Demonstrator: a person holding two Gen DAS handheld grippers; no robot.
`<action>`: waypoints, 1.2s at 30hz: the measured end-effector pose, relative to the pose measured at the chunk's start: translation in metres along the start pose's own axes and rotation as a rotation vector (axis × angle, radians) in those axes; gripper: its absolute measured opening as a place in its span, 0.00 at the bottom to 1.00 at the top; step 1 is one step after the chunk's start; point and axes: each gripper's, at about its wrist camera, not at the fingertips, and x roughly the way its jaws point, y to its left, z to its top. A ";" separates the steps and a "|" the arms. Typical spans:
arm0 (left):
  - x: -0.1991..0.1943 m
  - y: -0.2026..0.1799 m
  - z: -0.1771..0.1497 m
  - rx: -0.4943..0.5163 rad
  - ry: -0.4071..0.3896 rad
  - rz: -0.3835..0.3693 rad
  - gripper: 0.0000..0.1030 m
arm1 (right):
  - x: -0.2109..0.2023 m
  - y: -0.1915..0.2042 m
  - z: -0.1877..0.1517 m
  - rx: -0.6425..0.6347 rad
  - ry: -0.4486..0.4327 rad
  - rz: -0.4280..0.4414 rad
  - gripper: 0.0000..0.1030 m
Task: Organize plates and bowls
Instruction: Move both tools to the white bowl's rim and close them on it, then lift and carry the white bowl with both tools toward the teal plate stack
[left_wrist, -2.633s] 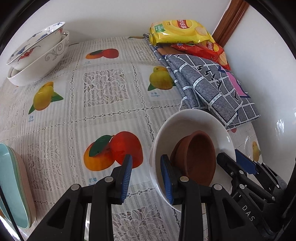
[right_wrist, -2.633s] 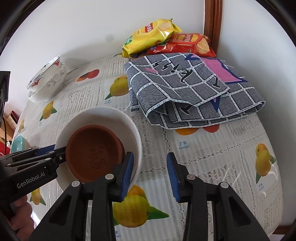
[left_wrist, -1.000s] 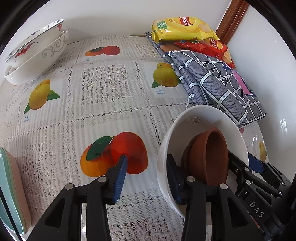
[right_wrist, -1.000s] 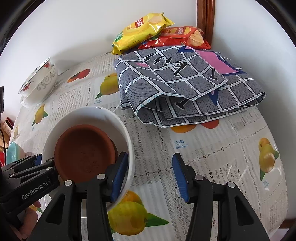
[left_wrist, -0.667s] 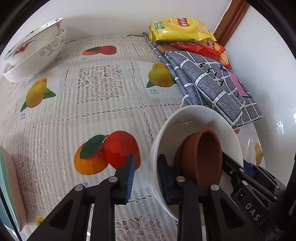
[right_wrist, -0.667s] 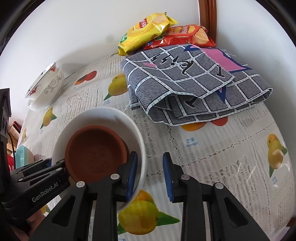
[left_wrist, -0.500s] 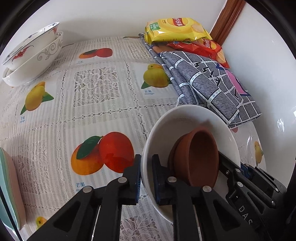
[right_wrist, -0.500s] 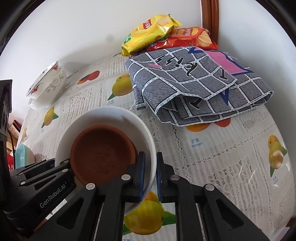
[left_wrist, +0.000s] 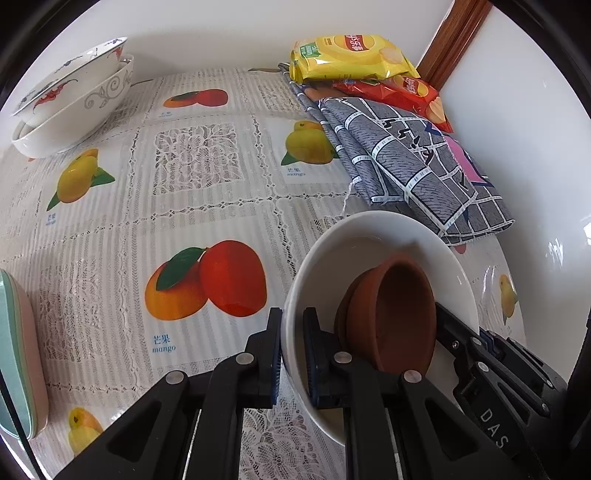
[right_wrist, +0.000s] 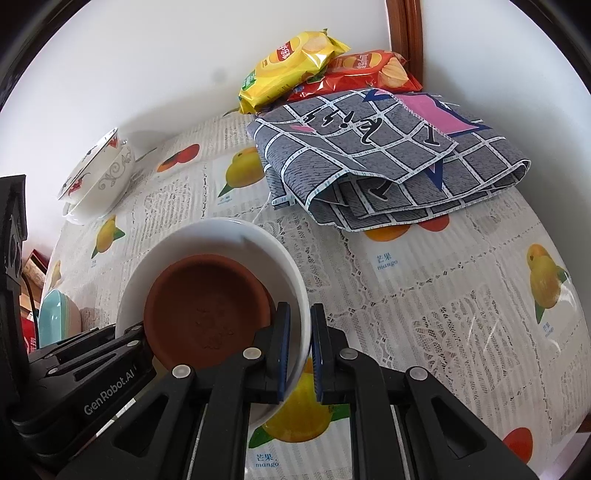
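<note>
A white bowl (left_wrist: 373, 236) holds stacked brown clay bowls (left_wrist: 391, 314). My left gripper (left_wrist: 292, 350) is shut on the white bowl's near rim. My right gripper (right_wrist: 298, 347) is shut on the opposite rim of the white bowl (right_wrist: 225, 236), with the brown bowls (right_wrist: 207, 310) inside it. The bowl is held slightly tilted just above the fruit-print tablecloth (left_wrist: 184, 206). Two stacked patterned white bowls (left_wrist: 70, 99) stand at the far left, also in the right wrist view (right_wrist: 99, 173). Pastel green and pink dishes (left_wrist: 18, 354) sit at the left edge.
A folded grey checked cloth (left_wrist: 413, 166) lies at the right by the wall, with yellow (left_wrist: 351, 55) and red (left_wrist: 402, 92) chip bags behind it. White walls border the far and right sides of the table.
Both grippers went from open around the white bowl's rim to shut on it. The bowl has lifted slightly and tilted.
</note>
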 end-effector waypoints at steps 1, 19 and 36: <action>-0.003 0.001 -0.001 -0.002 -0.003 -0.001 0.11 | -0.002 0.001 -0.001 0.001 -0.002 0.002 0.10; -0.064 0.014 -0.009 -0.020 -0.088 -0.001 0.11 | -0.054 0.029 -0.004 -0.023 -0.072 0.038 0.10; -0.088 0.036 -0.014 -0.040 -0.125 0.011 0.10 | -0.067 0.056 -0.007 -0.035 -0.087 0.071 0.10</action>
